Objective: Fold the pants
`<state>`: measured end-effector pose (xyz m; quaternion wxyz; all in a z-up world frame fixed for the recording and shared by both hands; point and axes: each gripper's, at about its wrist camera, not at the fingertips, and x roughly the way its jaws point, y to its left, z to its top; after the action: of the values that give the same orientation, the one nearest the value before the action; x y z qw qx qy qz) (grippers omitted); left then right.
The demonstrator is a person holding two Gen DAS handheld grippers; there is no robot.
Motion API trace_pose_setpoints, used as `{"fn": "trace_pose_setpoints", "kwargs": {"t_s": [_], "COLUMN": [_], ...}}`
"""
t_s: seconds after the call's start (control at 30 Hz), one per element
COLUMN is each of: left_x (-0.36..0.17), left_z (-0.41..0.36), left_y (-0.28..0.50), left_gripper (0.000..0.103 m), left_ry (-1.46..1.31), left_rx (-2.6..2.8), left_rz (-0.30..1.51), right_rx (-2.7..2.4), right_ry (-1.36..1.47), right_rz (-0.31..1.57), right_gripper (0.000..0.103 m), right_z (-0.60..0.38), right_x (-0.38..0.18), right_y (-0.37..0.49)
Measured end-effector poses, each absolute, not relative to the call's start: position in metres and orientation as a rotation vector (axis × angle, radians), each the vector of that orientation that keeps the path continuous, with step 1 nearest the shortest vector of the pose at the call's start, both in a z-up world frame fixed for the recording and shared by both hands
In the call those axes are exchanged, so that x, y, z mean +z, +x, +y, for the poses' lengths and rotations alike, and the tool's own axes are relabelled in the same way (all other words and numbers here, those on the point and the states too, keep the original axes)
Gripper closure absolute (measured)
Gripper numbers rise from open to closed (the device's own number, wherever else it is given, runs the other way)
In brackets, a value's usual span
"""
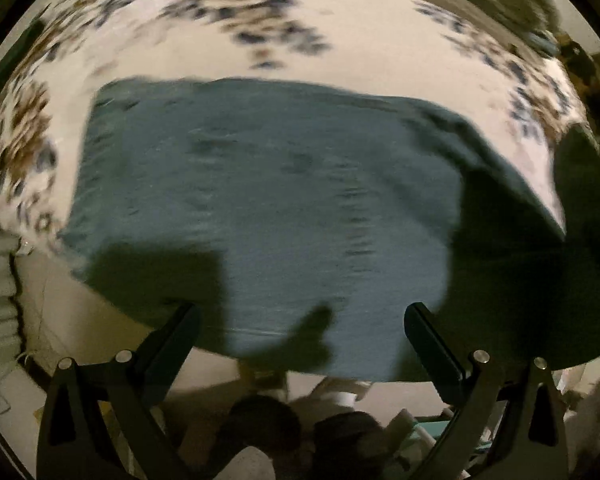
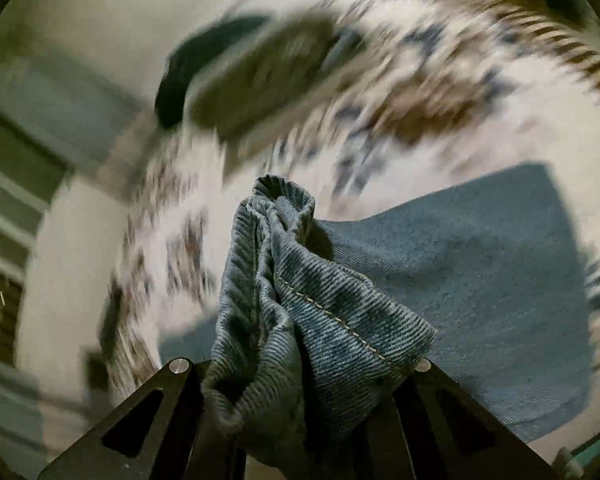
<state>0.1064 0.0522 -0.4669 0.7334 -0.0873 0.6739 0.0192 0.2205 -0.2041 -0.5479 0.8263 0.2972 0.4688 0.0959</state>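
The blue denim pants (image 1: 260,200) lie flat as a broad rectangle on a white bedsheet (image 1: 380,40) with brown and blue flowers. My left gripper (image 1: 300,308) hovers over their near edge, pointing down, open, with nothing between its black fingers (image 1: 180,332). In the right wrist view, a bunched hem of the pants (image 2: 284,280) with a stitched seam rises out of my right gripper (image 2: 296,360), which is shut on it. The rest of the denim (image 2: 480,260) trails off to the right over the sheet (image 2: 420,100). The right fingertips are hidden under the cloth.
A grey cushion-like thing (image 2: 260,80) and a dark green item (image 2: 204,60) lie blurred on the far part of the bed. The bed's near edge drops to a cluttered floor (image 1: 340,400). A dark shape (image 1: 580,184) sits at the right.
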Motion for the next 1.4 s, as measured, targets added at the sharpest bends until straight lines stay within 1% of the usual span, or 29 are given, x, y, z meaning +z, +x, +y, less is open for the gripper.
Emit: {"fn": "trace_pose_setpoints", "kwargs": {"t_s": [0.07, 0.17, 0.2, 0.23, 0.27, 0.3, 0.33, 0.37, 0.47, 0.63, 0.73, 0.83, 0.87, 0.9, 0.93, 0.97, 1.07, 1.17, 1.3, 1.4], "left_x": [-0.47, -0.474, -0.476, -0.477, -0.478, -0.48, -0.48, -0.479, -0.472, -0.462, -0.466, -0.483, -0.491, -0.495, -0.502, -0.508, -0.513, -0.506, -0.487, -0.497], "left_z": [0.075, 0.108, 0.115, 0.124, 0.131, 0.136, 0.141, 0.143, 0.135, 0.086, 0.047, 0.01, 0.0, -0.006, -0.011, -0.016, -0.02, -0.019, -0.016, -0.02], "left_y": [0.098, 0.089, 0.086, 0.083, 0.08, 0.08, 0.078, 0.08, 0.086, 0.109, 0.135, 0.172, 0.178, 0.187, 0.191, 0.195, 0.197, 0.194, 0.164, 0.135], "left_gripper": [0.0, 0.0, 0.0, 0.0, 0.0, 0.0, 0.0, 0.0, 0.0, 0.0, 0.0, 0.0, 0.005, 0.011, 0.031, 0.035, 0.033, 0.033, 0.033, 0.033], "left_ry": [-0.2, -0.223, -0.23, -0.24, -0.251, -0.268, -0.288, -0.298, -0.303, -0.277, -0.247, -0.206, -0.178, -0.158, -0.141, -0.133, -0.079, -0.059, 0.016, 0.104], "left_rx": [0.077, 0.123, 0.134, 0.144, 0.155, 0.165, 0.169, 0.167, 0.136, 0.019, -0.039, -0.053, -0.05, -0.048, -0.046, -0.052, -0.041, -0.028, -0.012, -0.008], "left_rz": [1.484, 1.479, 1.478, 1.478, 1.48, 1.482, 1.483, 1.482, 1.461, 1.427, 1.415, 1.406, 1.411, 1.42, 1.427, 1.431, 1.407, 1.416, 1.422, 1.481], "right_rx": [0.242, 0.248, 0.229, 0.191, 0.171, 0.171, 0.194, 0.26, 0.389, 0.18, 0.043, -0.059, -0.078, -0.101, -0.114, -0.124, -0.171, -0.177, -0.196, -0.18], "right_ry": [0.535, 0.407, 0.375, 0.362, 0.365, 0.378, 0.403, 0.454, 0.565, 0.6, 0.604, 0.613, 0.622, 0.623, 0.619, 0.615, 0.601, 0.637, 0.455, 0.306], "right_rz": [1.07, 1.144, 1.182, 1.209, 1.224, 1.24, 1.256, 1.282, 1.34, 1.284, 1.308, 1.342, 1.349, 1.36, 1.367, 1.372, 1.413, 1.448, 1.518, 1.565], "right_gripper": [0.097, 0.096, 0.093, 0.086, 0.072, 0.064, 0.052, 0.046, 0.047, 0.046, 0.046, 0.046, 0.046, 0.046, 0.046, 0.046, 0.046, 0.046, 0.046, 0.046], "right_z": [-0.157, -0.112, -0.102, -0.095, -0.09, -0.084, -0.077, -0.071, -0.073, -0.155, -0.209, -0.251, -0.265, -0.276, -0.281, -0.286, -0.304, -0.306, -0.291, -0.278], "right_x": [-0.578, -0.611, -0.623, -0.633, -0.638, -0.64, -0.637, -0.634, -0.623, -0.594, -0.595, -0.602, -0.604, -0.608, -0.61, -0.612, -0.619, -0.632, -0.642, -0.644], "right_y": [0.219, 0.209, 0.208, 0.207, 0.206, 0.204, 0.201, 0.198, 0.197, 0.17, 0.155, 0.139, 0.136, 0.13, 0.128, 0.125, 0.132, 0.137, 0.143, 0.135]}}
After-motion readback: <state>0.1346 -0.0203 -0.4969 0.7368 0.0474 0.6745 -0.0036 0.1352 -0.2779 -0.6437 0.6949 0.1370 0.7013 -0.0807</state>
